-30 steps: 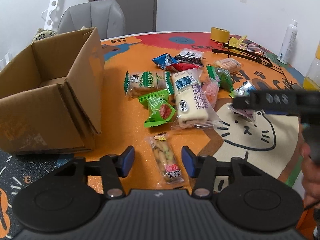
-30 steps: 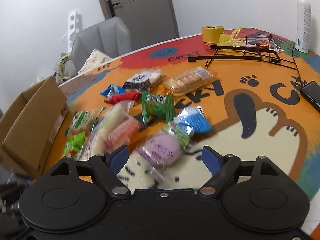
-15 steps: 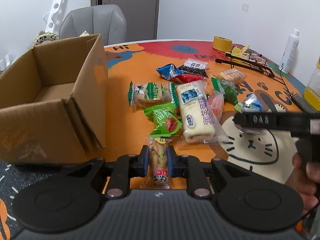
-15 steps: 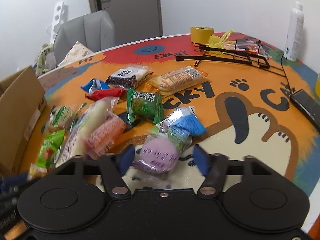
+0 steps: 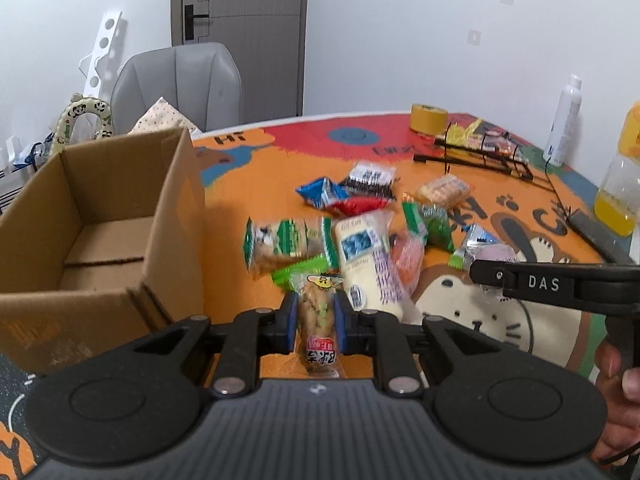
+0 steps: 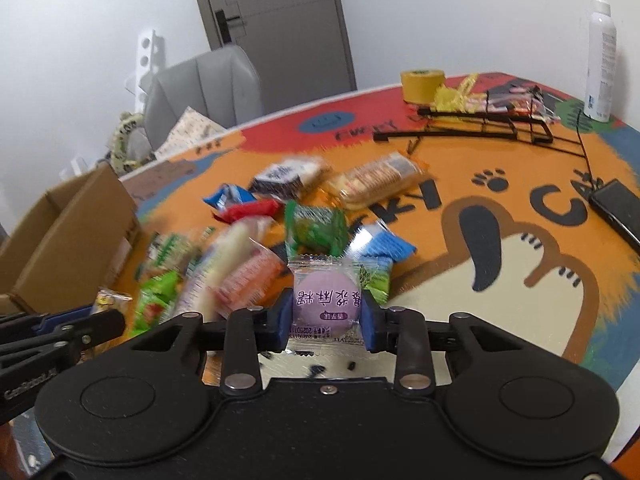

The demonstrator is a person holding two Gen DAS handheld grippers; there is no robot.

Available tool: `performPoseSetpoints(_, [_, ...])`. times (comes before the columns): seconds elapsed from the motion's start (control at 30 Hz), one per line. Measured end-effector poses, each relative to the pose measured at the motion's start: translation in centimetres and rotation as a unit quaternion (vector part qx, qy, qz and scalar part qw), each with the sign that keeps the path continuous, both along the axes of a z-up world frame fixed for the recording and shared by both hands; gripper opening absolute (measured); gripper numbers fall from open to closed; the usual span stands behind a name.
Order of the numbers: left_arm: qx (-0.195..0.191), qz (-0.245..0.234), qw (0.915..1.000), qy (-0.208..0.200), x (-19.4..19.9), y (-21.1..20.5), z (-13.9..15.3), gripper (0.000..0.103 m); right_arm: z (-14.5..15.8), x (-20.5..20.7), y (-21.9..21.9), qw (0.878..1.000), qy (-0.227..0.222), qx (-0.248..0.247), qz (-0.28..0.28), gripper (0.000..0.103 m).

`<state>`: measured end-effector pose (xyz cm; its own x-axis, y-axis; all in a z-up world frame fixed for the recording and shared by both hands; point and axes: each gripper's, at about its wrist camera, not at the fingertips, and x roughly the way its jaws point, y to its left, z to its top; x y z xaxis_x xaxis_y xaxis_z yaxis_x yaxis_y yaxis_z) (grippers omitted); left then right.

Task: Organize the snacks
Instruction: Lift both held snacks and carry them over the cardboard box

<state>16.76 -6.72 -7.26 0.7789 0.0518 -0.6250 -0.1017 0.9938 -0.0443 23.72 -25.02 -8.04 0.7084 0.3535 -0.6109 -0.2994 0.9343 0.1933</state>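
Note:
My left gripper (image 5: pixel 316 316) is shut on a clear packet of brown snack sticks (image 5: pixel 317 300), held just above the orange mat. An open cardboard box (image 5: pixel 176 208) stands to its left with nothing visible inside. My right gripper (image 6: pixel 326 314) has a round purple snack in a clear wrapper (image 6: pixel 326 300) between its jaws. The jaws are still closing, and both pads press on its sides. Behind both grippers lies a pile of several snacks, among them a long white bread packet (image 5: pixel 368 260) and a green packet (image 6: pixel 316 226). The right gripper's finger (image 5: pixel 520 280) shows in the left wrist view.
A yellow tape roll (image 5: pixel 428 118), a black wire rack (image 5: pixel 480 152) and a white bottle (image 5: pixel 564 128) stand at the back of the round table. A juice bottle (image 5: pixel 618 200) and a phone (image 6: pixel 616 208) are at the right edge. A grey chair (image 5: pixel 180 80) sits behind the box.
The left jaws closed on the snack-stick packet and lifted it a little. The right jaws narrowed from wide open onto the purple snack, which has come up off the mat.

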Motion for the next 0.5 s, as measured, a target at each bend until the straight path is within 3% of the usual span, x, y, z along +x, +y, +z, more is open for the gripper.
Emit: performPoseSetpoints(0.5, [0.012, 0.022, 0.9981, -0.056, -1.0, 3.1, 5.0, 0.018, 4.5, -0.9, 4.2, 0.997, -0.042, 0.036, 0.062, 0.032])
